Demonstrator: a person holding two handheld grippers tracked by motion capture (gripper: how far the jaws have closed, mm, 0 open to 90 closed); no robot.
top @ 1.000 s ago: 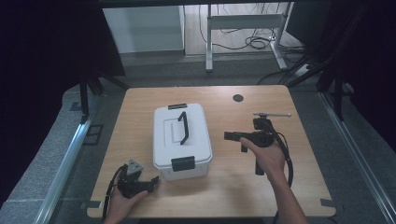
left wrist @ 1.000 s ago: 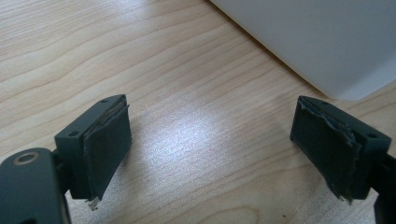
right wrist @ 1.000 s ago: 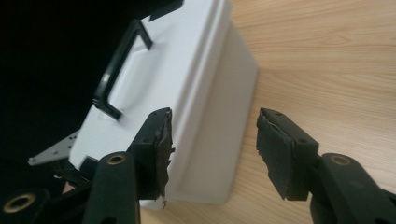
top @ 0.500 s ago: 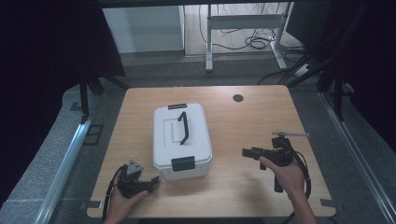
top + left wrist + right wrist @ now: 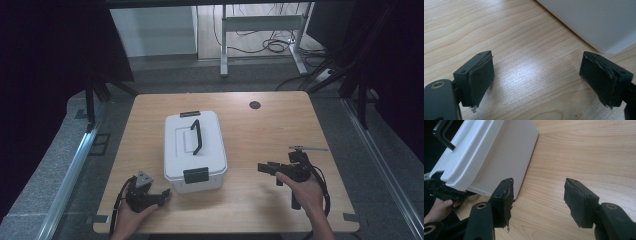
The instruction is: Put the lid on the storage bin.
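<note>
Wood grain is running across the table [image 5: 300, 125], a pale rounded top with a small dark round cap [image 5: 255, 105] near its far edge. Grey floor is wrapping round it, a metal rail [image 5: 70, 172] is lining the left side, and a white desk frame [image 5: 260, 22] with loose cables [image 5: 272, 46] is standing beyond, black curtains hanging on both flanks.

The white box [image 5: 194, 150] is sitting left of the table's middle, lid on, its long axis running from the near edge toward the far edge. Its black handle [image 5: 196, 136] is lying along that same line, and black latches are showing at both short ends, one [image 5: 196, 175] facing the person.

The left gripper [image 5: 159, 196] is resting low near the box's near left corner, jaws standing wide apart with bare wood between them, gripping nothing. The right gripper [image 5: 263, 167] is hanging well to the right of the box, pointing left toward its side wall; its jaws have just been opening and are standing wide, nothing between them.
</note>
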